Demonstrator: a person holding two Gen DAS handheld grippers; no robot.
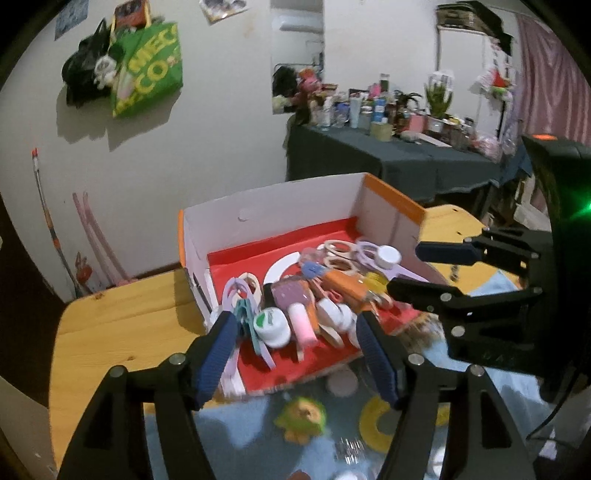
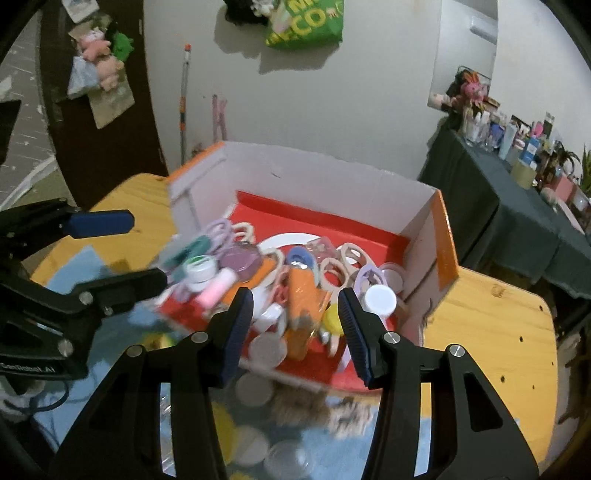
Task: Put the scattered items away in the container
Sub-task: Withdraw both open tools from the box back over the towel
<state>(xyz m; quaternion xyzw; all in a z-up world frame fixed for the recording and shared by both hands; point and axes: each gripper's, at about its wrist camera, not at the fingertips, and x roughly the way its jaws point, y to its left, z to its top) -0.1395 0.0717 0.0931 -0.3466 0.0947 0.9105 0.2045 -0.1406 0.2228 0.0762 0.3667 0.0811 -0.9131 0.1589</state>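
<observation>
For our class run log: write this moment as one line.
left gripper: open, empty | right gripper: open, empty | box: holds clips, jars | table

Setting: a lived-in room of a home. Evidence: a green shopping bag (image 1: 147, 70) and a black bag (image 1: 83, 74) hang on the white wall, a side table under a dark cloth (image 1: 369, 162) is crowded with bottles and potted plants, and a pink curtain (image 1: 554, 74) hangs at right. A wall air conditioner (image 1: 300, 24) and plush toys (image 2: 99, 55) on a dark door fit the same reading.
</observation>
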